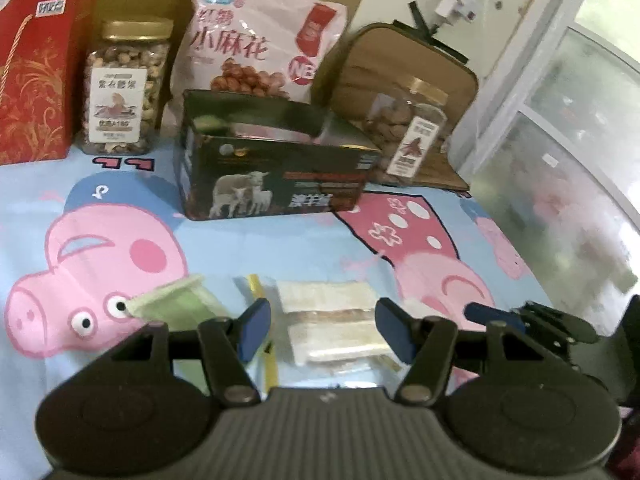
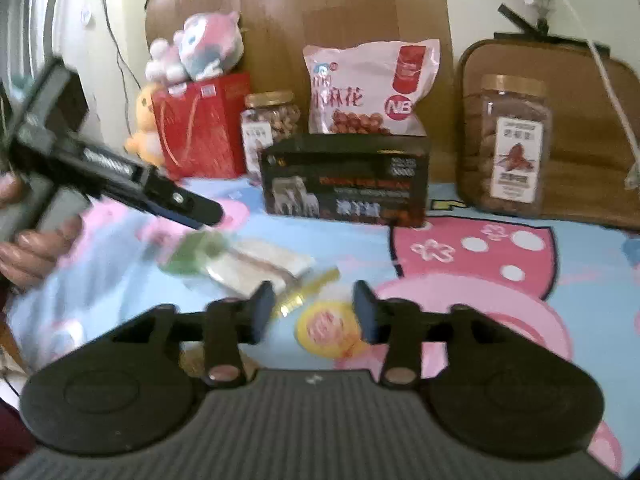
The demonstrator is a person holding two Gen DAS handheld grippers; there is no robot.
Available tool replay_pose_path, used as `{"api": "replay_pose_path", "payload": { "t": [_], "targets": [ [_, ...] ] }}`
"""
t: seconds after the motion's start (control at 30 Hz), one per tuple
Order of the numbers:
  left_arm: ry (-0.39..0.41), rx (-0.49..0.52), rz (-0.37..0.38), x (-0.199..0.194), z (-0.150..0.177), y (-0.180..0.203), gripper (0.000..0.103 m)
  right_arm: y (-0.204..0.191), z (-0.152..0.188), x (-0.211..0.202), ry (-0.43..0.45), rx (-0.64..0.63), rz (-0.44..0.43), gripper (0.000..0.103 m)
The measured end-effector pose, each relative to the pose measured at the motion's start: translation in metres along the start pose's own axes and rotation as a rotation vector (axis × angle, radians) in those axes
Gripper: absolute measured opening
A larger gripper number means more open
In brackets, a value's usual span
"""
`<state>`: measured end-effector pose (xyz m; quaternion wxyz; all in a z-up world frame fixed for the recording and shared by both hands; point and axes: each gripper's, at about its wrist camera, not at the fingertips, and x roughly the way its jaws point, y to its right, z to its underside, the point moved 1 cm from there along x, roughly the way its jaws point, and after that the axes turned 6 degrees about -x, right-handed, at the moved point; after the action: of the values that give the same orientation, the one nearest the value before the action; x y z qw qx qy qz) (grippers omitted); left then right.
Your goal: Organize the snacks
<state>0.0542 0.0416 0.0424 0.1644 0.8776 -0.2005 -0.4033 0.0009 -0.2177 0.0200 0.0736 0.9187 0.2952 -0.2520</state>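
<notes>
We hold the left gripper low over the cartoon-pig sheet, jaws apart, gripping nothing; white snack packets lie on the sheet between them, a green packet just left. Our right gripper also stands parted and empty above a round yellow sweet. Farther off sits the open black box. Behind it: a pink snack bag, two nut jars, and a red gift bag.

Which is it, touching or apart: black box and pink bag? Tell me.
Cannot tell. In both wrist views the black box overlaps the pink bag behind it; neither shows contact or gap.
</notes>
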Motion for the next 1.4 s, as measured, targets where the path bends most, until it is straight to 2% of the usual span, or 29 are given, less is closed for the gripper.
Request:
{"api": "replay_pose_path", "payload": {
  "t": [0.1,0.2,0.33,0.5,0.6,0.67,0.7,0.73,0.8,0.9,1.0,1.13,1.23,1.37,1.4],
  "targets": [
    [-0.014,-0.011,0.028,0.000,0.005,0.007,0.059,0.001,0.007,0.009,-0.035,-0.011,0.075,0.060],
    [-0.053,-0.001,0.055,0.010,0.008,0.022,0.059,0.004,0.013,0.020,-0.073,-0.008,0.066,0.060],
    [-0.095,0.065,0.083,0.032,0.010,0.055,0.059,0.002,0.021,0.022,-0.073,-0.006,0.058,0.060],
    [-0.123,0.192,0.035,0.067,0.018,0.093,0.059,0.002,0.023,0.019,-0.058,-0.017,0.083,0.059],
    [-0.116,0.249,-0.044,0.081,0.025,0.099,0.054,0.005,0.023,0.018,-0.047,-0.013,0.077,0.059],
    [-0.144,0.235,-0.033,0.084,0.028,0.097,0.047,0.005,0.022,0.018,-0.042,-0.025,0.074,0.059],
    [-0.160,0.230,-0.029,0.087,0.030,0.096,0.038,0.005,0.022,0.019,-0.040,-0.030,0.067,0.058],
    [-0.172,0.230,-0.032,0.090,0.032,0.095,0.032,0.005,0.023,0.020,-0.040,-0.031,0.052,0.049],
    [-0.172,0.235,-0.037,0.090,0.032,0.095,0.031,0.003,0.022,0.021,-0.036,-0.043,0.047,0.048],
    [-0.163,0.225,-0.011,0.084,0.023,0.096,0.031,0.005,0.020,0.019,-0.022,-0.031,0.054,0.047],
    [-0.095,0.251,0.008,0.069,0.009,0.103,0.031,0.009,0.009,0.011,0.035,-0.015,0.061,0.047],
    [-0.020,0.243,0.011,0.060,-0.020,0.099,0.031,0.013,-0.019,0.014,0.103,-0.064,0.093,0.047],
    [0.037,0.215,-0.009,0.060,-0.051,0.086,0.031,0.019,-0.046,0.035,0.129,-0.096,0.101,0.047],
    [0.066,0.137,-0.044,0.070,-0.091,0.054,0.030,0.027,-0.081,0.076,0.146,-0.098,0.078,0.048],
    [0.068,0.115,-0.050,0.073,-0.098,0.047,0.036,0.030,-0.087,0.087,0.143,-0.092,0.069,0.048]
  ]
}}
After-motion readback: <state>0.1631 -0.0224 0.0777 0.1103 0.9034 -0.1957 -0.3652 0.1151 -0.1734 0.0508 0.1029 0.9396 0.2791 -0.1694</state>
